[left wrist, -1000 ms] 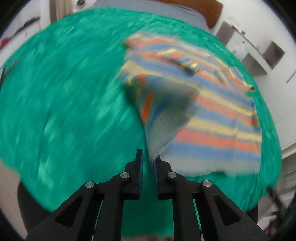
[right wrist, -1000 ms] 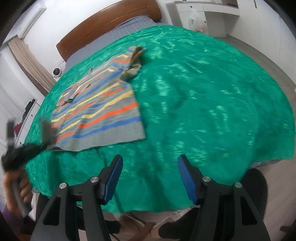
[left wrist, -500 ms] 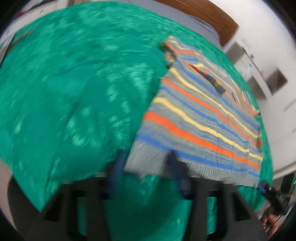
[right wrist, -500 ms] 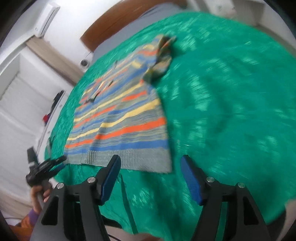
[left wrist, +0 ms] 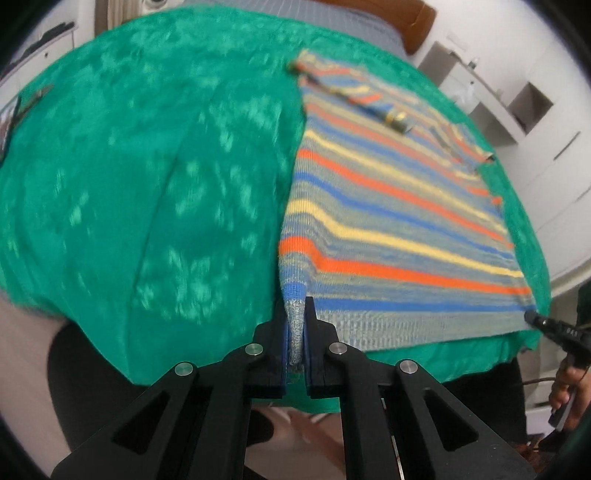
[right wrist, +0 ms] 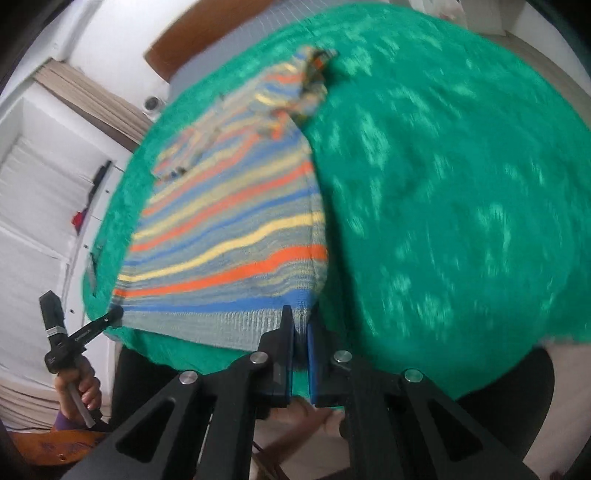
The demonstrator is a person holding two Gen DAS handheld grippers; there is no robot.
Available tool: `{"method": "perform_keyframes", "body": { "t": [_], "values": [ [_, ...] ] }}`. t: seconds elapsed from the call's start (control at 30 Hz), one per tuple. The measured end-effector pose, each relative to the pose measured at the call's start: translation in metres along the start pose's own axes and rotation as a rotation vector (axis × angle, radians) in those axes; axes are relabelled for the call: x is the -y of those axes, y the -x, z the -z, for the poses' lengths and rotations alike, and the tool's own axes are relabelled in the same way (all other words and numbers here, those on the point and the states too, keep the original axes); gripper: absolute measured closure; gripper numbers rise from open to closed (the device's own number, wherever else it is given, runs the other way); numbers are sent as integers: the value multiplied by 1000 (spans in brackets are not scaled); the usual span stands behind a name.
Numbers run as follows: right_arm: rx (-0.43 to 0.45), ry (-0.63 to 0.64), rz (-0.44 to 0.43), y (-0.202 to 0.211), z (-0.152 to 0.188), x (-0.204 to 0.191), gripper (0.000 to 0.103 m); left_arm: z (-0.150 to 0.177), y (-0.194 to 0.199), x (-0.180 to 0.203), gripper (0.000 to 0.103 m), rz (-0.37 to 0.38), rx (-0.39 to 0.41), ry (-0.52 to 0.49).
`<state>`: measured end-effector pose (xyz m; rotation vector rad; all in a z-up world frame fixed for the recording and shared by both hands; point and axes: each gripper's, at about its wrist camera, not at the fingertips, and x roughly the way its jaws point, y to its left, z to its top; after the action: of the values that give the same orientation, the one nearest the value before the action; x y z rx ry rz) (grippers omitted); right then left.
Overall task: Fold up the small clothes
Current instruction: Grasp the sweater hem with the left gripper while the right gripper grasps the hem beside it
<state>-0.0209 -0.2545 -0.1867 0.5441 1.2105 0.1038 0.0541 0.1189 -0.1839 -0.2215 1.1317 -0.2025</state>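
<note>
Both grippers have dropped to the striped sweater's (left wrist: 388, 206) hem: left gripper (left wrist: 295, 332) and right gripper (right wrist: 300, 328) each pinch a corner; no fold made yet.

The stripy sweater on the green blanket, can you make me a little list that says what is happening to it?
thing: sweater, striped orange, yellow, blue and grey
where: spread flat on the green blanket on a bed
left gripper: shut on the near hem corner on its side
right gripper: shut on the other near hem corner
hem: stretched between the two grippers at the near edge of the bed
far end: sleeves bunched up near the headboard
folded yet: no
</note>
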Motion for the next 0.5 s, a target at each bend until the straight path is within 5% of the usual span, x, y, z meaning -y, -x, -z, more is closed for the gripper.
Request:
{"method": "perform_keyframes", "body": {
  "t": [0.3,0.5],
  "values": [
    [-6,6,68,-6,9,-11,98,12,11,5,99,-34,31,-37],
    [-36,-27,100,-30,9,1,98,15,-22,-2,99,-60,-6,-9]
  ]
}}
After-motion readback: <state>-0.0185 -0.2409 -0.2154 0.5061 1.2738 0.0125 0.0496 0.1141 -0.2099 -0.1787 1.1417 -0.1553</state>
